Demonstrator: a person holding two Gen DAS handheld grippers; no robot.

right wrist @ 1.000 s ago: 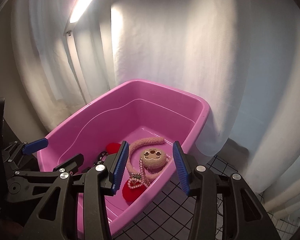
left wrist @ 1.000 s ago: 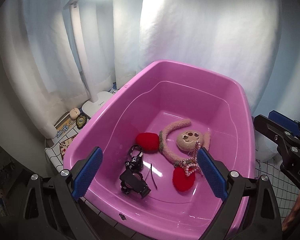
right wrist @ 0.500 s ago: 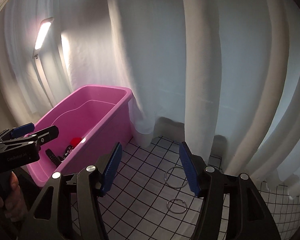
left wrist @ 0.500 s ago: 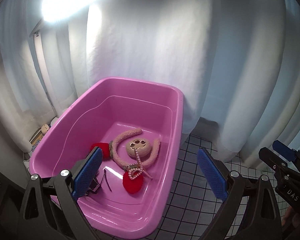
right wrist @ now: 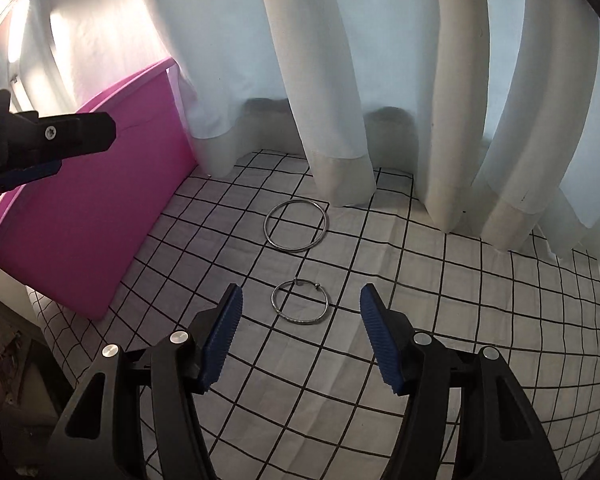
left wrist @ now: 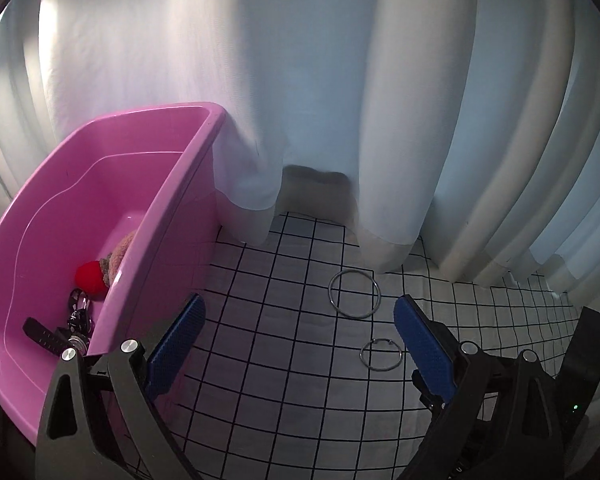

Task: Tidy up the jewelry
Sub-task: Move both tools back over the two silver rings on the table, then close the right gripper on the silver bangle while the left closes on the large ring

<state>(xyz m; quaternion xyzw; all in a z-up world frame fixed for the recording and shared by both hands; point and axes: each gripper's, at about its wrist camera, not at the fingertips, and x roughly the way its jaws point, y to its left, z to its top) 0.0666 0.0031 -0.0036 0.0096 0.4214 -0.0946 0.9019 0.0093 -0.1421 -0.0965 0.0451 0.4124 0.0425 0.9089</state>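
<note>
Two silver rings lie on the checked cloth. The large ring (right wrist: 266, 226) is farther back, near the curtain hem. The small bangle (right wrist: 300, 322) lies nearer, and my right gripper (right wrist: 300, 290) hangs just above and in front of it, open, with the bangle seen between its blue pads and nothing gripped. My left gripper (left wrist: 298, 300) is open and empty over the cloth; the large ring (left wrist: 354, 316) and small bangle (left wrist: 380, 369) lie ahead of it to the right. The pink tub (left wrist: 168, 184) at left holds a red pompom (left wrist: 90, 276), a plush headband and a black watch (left wrist: 48, 336).
White curtains (right wrist: 332, 80) hang close behind the rings and brush the cloth. The tub's side wall (right wrist: 100, 208) stands left of the rings. A finger of the left gripper (right wrist: 60, 136) juts in at upper left. The cloth's edge drops off at lower left.
Both views have swung right, from the inside of the pink tub to the checked cloth and the rings. The right gripper has widened and come down toward the small bangle.
</note>
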